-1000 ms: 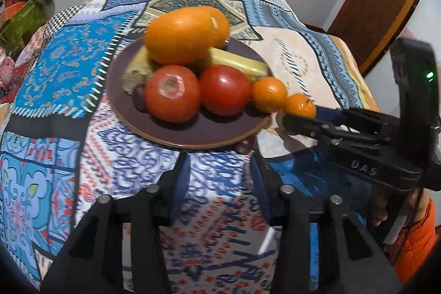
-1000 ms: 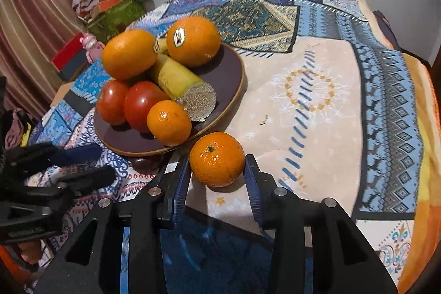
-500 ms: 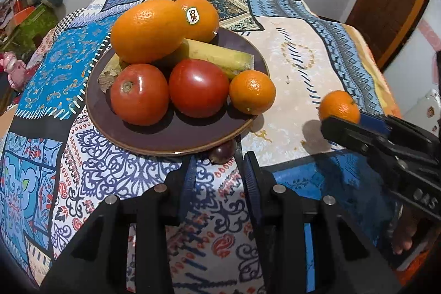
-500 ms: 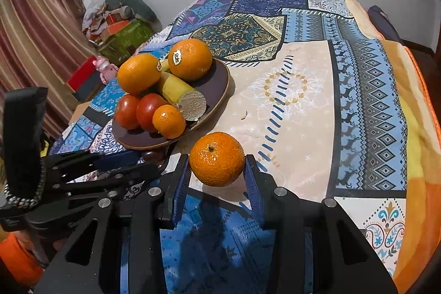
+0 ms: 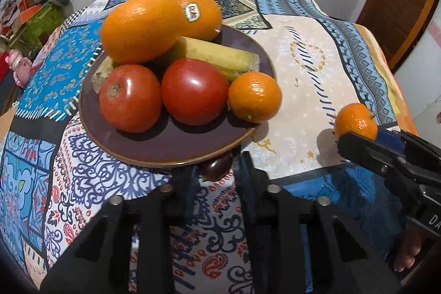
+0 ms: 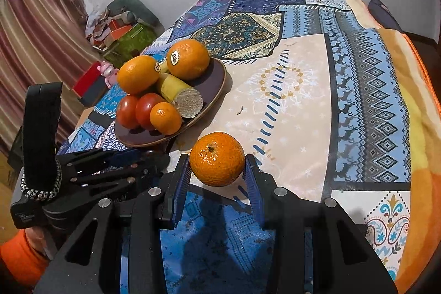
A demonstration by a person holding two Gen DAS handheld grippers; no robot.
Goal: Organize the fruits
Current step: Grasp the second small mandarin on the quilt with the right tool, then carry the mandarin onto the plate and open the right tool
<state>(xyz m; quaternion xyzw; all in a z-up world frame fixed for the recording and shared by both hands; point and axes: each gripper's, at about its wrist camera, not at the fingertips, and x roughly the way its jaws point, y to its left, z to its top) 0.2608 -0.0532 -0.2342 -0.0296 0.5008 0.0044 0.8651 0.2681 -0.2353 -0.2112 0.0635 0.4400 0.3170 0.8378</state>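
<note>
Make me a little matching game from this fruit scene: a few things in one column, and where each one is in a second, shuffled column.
Things:
1. mandarin
2. cut banana
3. dark plum
4. stickered orange

Places:
A. on the cloth at the plate's near rim, between the left gripper's fingers
B. far side of the plate
C. between the right gripper's blue pads
D. lying on the plate, cut end facing the right camera

Pairs: 1-C, 2-D, 3-A, 4-B

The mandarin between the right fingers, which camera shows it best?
The right wrist view: the mandarin sits whole and centred, stem visible, between both pads. The left wrist view shows it small at the edge, partly hidden behind one finger.
</note>
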